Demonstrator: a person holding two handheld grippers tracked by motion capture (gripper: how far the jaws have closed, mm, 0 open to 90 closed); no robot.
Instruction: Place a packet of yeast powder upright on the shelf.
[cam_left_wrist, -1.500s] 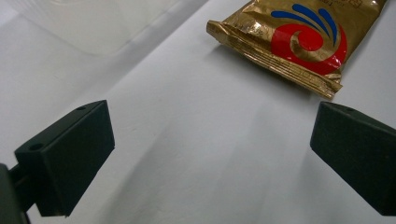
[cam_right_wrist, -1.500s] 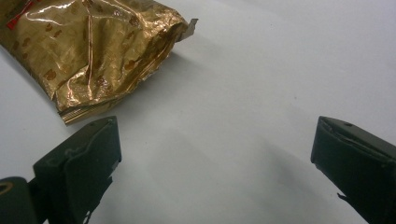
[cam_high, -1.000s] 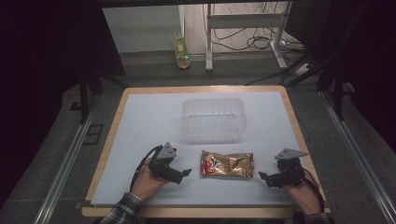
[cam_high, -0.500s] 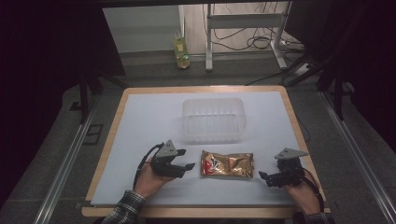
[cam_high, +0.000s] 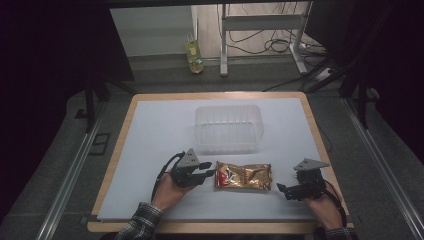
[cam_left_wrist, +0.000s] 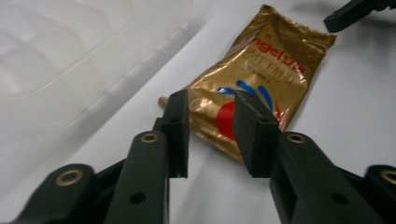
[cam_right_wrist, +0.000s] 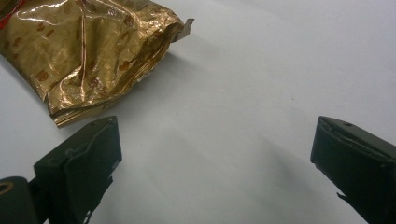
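Note:
A gold foil snack packet (cam_high: 243, 176) with red and blue print lies flat on the white table sheet, near the front. My left gripper (cam_high: 206, 175) sits at the packet's left end, its jaws open a little. In the left gripper view the packet (cam_left_wrist: 261, 79) lies just past the two fingertips (cam_left_wrist: 180, 112), with nothing between them. My right gripper (cam_high: 283, 189) rests to the right of the packet, jaws wide open. The right gripper view shows the packet's crinkled end (cam_right_wrist: 93, 51) ahead and to the left. A clear plastic tub (cam_high: 229, 127) stands behind the packet.
The white sheet (cam_high: 150, 130) covers a wooden table (cam_high: 121, 131). The tub's wall (cam_left_wrist: 70, 51) lies close by in the left gripper view. A yellow bottle (cam_high: 195, 59) and metal frame legs (cam_high: 224, 35) stand on the floor beyond the table.
My left gripper has moved right, up to the packet's left end. The right gripper has stayed where it was.

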